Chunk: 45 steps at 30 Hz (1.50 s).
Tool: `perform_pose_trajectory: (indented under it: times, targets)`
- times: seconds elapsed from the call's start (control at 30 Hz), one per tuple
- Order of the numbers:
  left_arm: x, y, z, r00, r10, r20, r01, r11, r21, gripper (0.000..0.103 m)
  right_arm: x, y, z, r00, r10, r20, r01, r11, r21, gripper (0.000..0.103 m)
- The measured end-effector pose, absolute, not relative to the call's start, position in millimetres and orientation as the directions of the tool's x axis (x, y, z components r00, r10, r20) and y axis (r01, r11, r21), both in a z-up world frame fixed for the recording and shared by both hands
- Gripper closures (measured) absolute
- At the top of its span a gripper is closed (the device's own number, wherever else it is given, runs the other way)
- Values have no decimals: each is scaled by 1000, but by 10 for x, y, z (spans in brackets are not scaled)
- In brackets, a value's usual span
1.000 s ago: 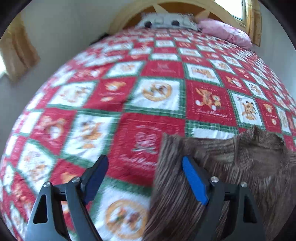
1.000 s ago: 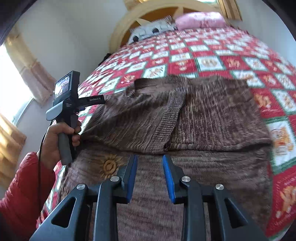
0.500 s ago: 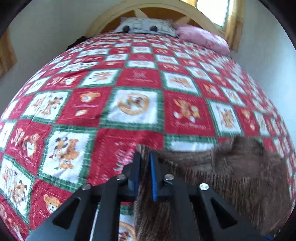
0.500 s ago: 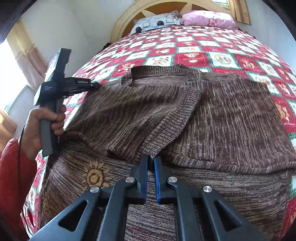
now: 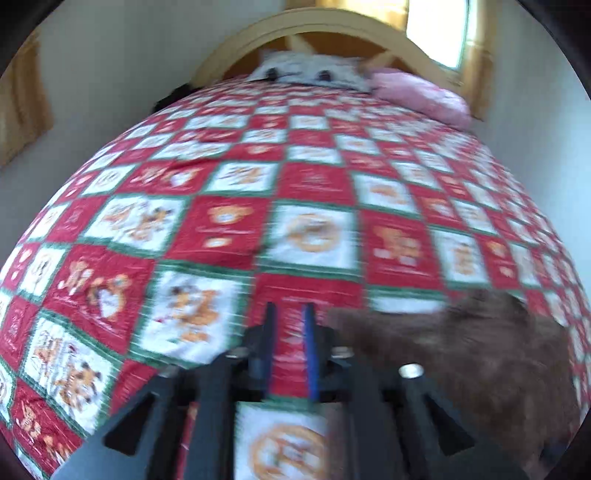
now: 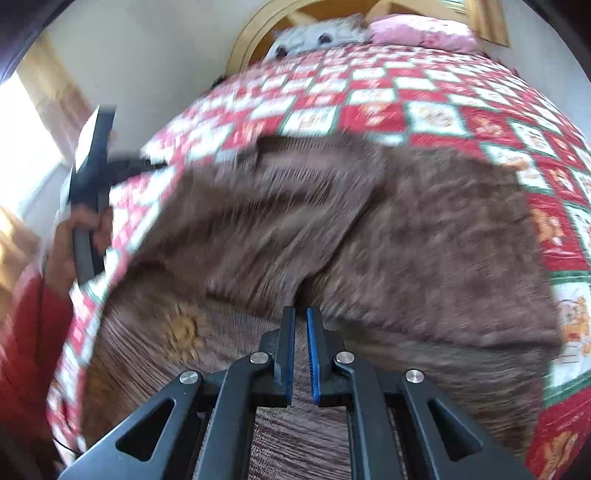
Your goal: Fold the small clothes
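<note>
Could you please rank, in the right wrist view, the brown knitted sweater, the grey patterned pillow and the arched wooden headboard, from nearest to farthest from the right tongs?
1. Brown knitted sweater, directly ahead of the right tongs.
2. Grey patterned pillow, at the bed's far end.
3. Arched wooden headboard, behind the pillow.

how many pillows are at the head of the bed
2: a grey pillow against the wooden headboard and a pink pillow beside it on its right. More may be hidden behind them.
</note>
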State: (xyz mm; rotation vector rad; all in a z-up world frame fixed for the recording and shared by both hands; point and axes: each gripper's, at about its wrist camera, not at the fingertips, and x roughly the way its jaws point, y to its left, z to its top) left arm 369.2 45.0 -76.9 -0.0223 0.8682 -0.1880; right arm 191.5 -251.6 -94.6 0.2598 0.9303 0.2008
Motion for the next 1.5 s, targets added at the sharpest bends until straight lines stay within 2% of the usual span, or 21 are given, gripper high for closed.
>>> perform_pose_trajectory:
  times: [0.03, 0.07, 0.13, 0.17, 0.27, 0.37, 0.4, 0.47, 0.57, 0.8, 0.83, 0.87, 0.97, 1.1, 1.17, 1.2, 1.27, 1.37, 1.5]
  targets:
    - [3656, 410, -756, 631, -182, -754, 162, 982, -101, 51, 1956, -2591, -873, 601, 270, -752, -46, 951, 305, 90]
    - [3580, 364, -745, 634, -166, -755, 144, 985, -96, 42, 2062, -2689, -805, 613, 267, -743, -31, 948, 316, 67]
    - [3451, 378, -728, 645, -118, -755, 84, 993, -83, 42, 2237, -2786, -755, 628, 273, -729, -13, 940, 341, 34]
    - [3292, 443, -712, 664, -95, -742, 27, 994, -103, 42, 2328, -2798, -733, 637, 278, -719, -13, 937, 350, 33]
    - [2871, 634, -759, 690, -88, -718, -95, 973, -210, 38, 2594, -2511, -669, 636, 412, -652, -159, 897, 412, 34]
    - [2462, 743, -995, 673, -84, -735, -192, 940, -283, 38, 2699, -1930, -657, 618, 472, -629, -299, 881, 368, 36]
    - [2335, 764, -1080, 666, -82, -742, -216, 930, -297, 38, 2751, -1654, -672, 604, 471, -643, -336, 882, 331, 38]
    - [2120, 758, -1236, 657, -76, -750, -231, 927, -296, 38, 2820, -1075, -754, 550, 477, -686, -423, 867, 264, 52]
    - [1993, 702, -1183, 689, -60, -722, -200, 942, -268, 38, 2981, -416, -934, 486, 434, -759, -504, 848, 162, 64]
    - [2062, 844, -1275, 688, -63, -723, -233, 924, -302, 35, 3484, -82, -1349, 395, 397, -829, -528, 836, 148, 66]
    - [2102, 811, -1278, 680, -45, -732, -239, 930, -280, 32, 3483, -43, -1337, 406, 402, -821, -548, 826, 133, 86]
    - [2148, 756, -1276, 670, -31, -741, -233, 940, -250, 27, 3475, -22, -1314, 400, 411, -819, -554, 820, 140, 100]
    - [2190, 689, -1287, 660, -26, -751, -214, 952, -221, 21, 3509, 92, -1261, 414, 422, -806, -555, 819, 144, 100]
    - [2140, 821, -1302, 686, -69, -724, -222, 928, -298, 21, 3616, 323, -1217, 456, 417, -787, -571, 814, 101, 100]
    - [2132, 819, -1306, 688, -70, -722, -220, 928, -300, 21, 3663, 493, -1361, 456, 376, -807, -609, 793, 25, 100]
    - [2129, 812, -1304, 689, -70, -722, -219, 929, -299, 21, 3621, 539, -1429, 488, 359, -796, -629, 777, -35, 99]
    - [2116, 822, -1305, 694, -77, -716, -217, 925, -311, 20, 3557, 525, -1402, 524, 363, -771, -635, 770, -69, 98]
    - [2105, 866, -1314, 703, -98, -704, -215, 915, -341, 20, 3583, 363, -1253, 497, 386, -778, -619, 785, -6, 93]
    - [2102, 899, -1319, 709, -113, -696, -214, 906, -365, 20, 3553, -518, -699, 590, 480, -649, -496, 850, 178, 93]
